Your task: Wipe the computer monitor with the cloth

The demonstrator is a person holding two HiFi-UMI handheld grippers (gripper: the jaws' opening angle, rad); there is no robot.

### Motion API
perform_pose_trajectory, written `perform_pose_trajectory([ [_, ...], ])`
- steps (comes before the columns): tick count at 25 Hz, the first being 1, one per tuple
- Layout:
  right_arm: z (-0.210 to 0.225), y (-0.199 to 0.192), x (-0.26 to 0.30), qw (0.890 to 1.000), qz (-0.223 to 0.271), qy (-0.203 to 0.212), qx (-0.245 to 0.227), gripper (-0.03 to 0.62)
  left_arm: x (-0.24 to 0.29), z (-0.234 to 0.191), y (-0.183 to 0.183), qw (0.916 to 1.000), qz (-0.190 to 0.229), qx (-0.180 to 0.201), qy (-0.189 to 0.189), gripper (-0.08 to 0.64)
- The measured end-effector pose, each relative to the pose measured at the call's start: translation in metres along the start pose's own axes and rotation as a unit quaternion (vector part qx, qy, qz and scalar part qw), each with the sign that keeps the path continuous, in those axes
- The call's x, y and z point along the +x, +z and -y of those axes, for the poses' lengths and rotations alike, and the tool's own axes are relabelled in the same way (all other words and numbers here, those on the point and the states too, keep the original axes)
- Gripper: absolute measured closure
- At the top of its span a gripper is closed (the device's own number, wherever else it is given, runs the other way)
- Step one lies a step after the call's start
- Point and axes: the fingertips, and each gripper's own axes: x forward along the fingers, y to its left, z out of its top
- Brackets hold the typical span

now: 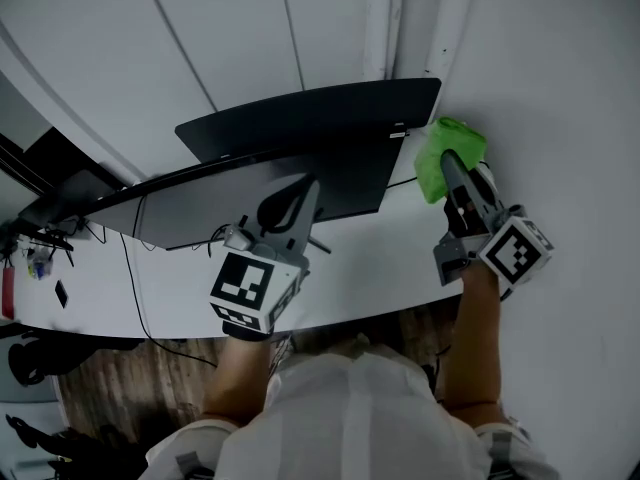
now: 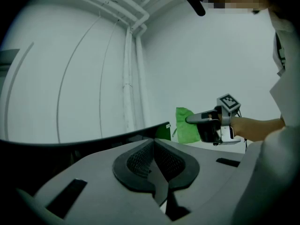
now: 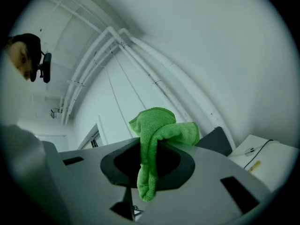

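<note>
In the head view the dark monitor (image 1: 300, 133) stands on the white desk (image 1: 385, 268), seen from above. My right gripper (image 1: 447, 162) is beside the monitor's right end, shut on a bunched green cloth (image 1: 447, 153). In the right gripper view the cloth (image 3: 157, 130) hangs pinched between the jaws, with the monitor's corner (image 3: 216, 142) just behind it. My left gripper (image 1: 300, 192) hovers in front of the screen's middle, jaws pressed together and empty. The left gripper view looks past the shut jaws to the monitor's top edge (image 2: 93, 141), the cloth (image 2: 185, 124) and the right gripper (image 2: 193, 119).
A white wall with vertical pipes (image 2: 129, 78) rises behind the desk. Cables (image 1: 132, 278) trail over the desk's left part, near a second dark screen (image 1: 60, 193). A cable and a small stick lie on the desk (image 3: 265, 156) to the right. Wooden floor (image 1: 130, 368) shows below the desk's edge.
</note>
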Motion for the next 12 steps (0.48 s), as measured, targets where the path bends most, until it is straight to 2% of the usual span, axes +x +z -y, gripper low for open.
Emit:
perform_pose_trajectory([
  [6,0.044,-0.079,-0.016,0.995,-0.049,-0.083,0.036,0.531,-0.008,0.007,-0.04,0.9983,0.0,-0.045,-0.037,0.543],
  [8,0.057,-0.111,-0.021,0.989,-0.077,-0.113,0.049,0.531,-0.011,0.008,-0.054,0.9979,-0.009,-0.048,-0.042,0.543],
  [12,0.08,-0.172,-0.028,0.975,-0.13,-0.172,0.045,0.531,-0.021,0.004,-0.084,0.997,-0.024,-0.055,-0.049,0.543],
])
